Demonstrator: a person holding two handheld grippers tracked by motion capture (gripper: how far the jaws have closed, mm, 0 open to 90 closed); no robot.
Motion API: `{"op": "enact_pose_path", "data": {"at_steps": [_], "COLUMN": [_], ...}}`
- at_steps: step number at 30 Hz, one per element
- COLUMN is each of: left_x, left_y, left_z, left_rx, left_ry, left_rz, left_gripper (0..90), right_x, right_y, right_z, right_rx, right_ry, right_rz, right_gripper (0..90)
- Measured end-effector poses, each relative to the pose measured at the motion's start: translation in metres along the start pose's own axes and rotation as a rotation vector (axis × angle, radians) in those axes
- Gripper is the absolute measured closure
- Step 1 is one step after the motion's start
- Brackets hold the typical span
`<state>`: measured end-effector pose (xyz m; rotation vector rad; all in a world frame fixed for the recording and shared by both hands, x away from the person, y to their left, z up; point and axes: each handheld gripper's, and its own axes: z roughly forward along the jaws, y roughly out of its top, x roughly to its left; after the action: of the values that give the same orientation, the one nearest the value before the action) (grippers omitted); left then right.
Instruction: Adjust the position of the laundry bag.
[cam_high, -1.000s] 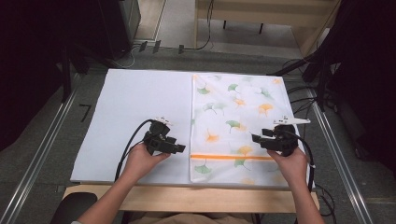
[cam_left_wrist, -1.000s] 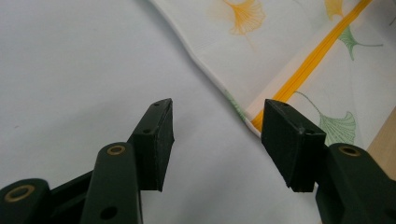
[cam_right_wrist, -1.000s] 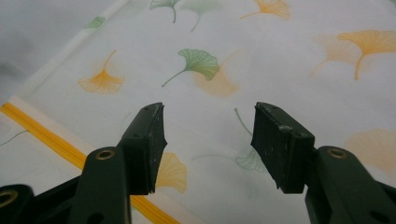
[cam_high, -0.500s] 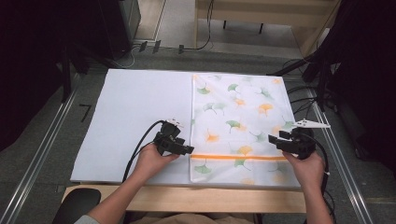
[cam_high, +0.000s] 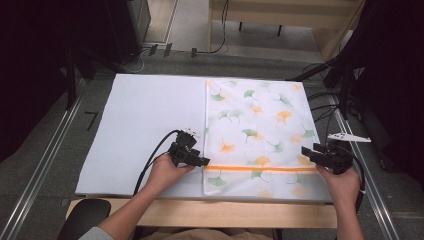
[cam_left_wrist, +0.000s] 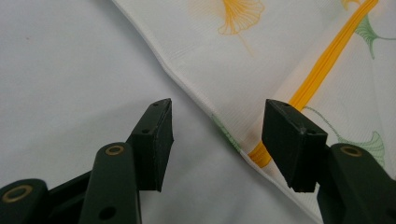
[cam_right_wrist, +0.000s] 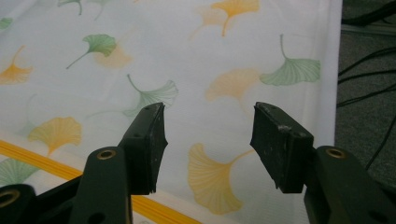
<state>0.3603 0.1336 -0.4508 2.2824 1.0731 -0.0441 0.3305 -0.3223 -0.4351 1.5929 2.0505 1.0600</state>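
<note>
- White sheet covering a bench (cam_high: 140, 125), dark floor and cables around it.
- Leaf-printed cloth (cam_high: 255, 125) lies flat on the bench's right half, an orange stripe (cam_high: 260, 168) across its near end.
- Left gripper (cam_high: 200, 161) sits at the cloth's left edge by the stripe, fingers (cam_left_wrist: 154, 140) wide apart, holding nothing.
- Right gripper (cam_high: 312, 154) sits at the right edge, fingers (cam_right_wrist: 280, 144) wide apart, empty.
- Risk, as I judge it: closing too shallow could miss the thin edge or pinch the sheet beneath too.
</note>
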Motion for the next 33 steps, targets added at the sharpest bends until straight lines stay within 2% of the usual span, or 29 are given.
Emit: {"op": "enact_pose_path", "data": {"at_steps": [1, 2, 5, 8, 11, 14, 19, 24, 27, 33], "left_x": [0.000, 0.000, 0.000, -0.003, -0.005, -0.006, -0.007, -0.009, -0.009, -0.008], "left_y": [0.000, 0.000, 0.001, 0.001, 0.001, 0.001, 0.002, 0.003, 0.003, 0.004], "left_z": [0.001, 0.001, 0.001, 0.003, 0.004, 0.005, 0.005, 0.007, 0.007, 0.008], "left_rx": [-0.010, -0.010, -0.014, -0.011, -0.009, -0.010, -0.005, -0.008, -0.009, -0.008], "left_ry": [-0.010, -0.010, -0.013, -0.010, -0.018, -0.021, -0.015, -0.021, -0.022, -0.034], "left_rz": [-0.018, -0.018, -0.026, -0.008, -0.002, -0.010, -0.015, -0.029, -0.035, -0.049], "left_gripper": [43.7, 43.7, 43.9, 43.8, 43.9, 45.1, 47.6, 49.4, 50.9, 57.3], "right_x": [-0.003, -0.003, -0.015, -0.020, -0.032, -0.039, -0.041, -0.044, -0.044, -0.035], "right_y": [-0.001, -0.001, -0.005, -0.007, -0.011, -0.014, -0.015, -0.017, -0.017, -0.015], "right_z": [0.000, 0.000, 0.004, 0.005, 0.008, 0.011, 0.019, 0.032, 0.033, 0.036], "right_rx": [0.002, 0.002, 0.006, 0.015, 0.020, 0.030, 0.053, 0.115, 0.104, 0.119], "right_ry": [-0.001, -0.001, 0.006, -0.005, -0.029, -0.038, -0.068, -0.094, -0.095, -0.082], "right_rz": [0.005, 0.005, 0.047, 0.061, 0.092, 0.106, 0.097, 0.068, 0.061, 0.032], "right_gripper": [45.5, 45.5, 45.4, 45.0, 43.3, 41.4, 38.8, 37.6, 38.7, 45.6]}}
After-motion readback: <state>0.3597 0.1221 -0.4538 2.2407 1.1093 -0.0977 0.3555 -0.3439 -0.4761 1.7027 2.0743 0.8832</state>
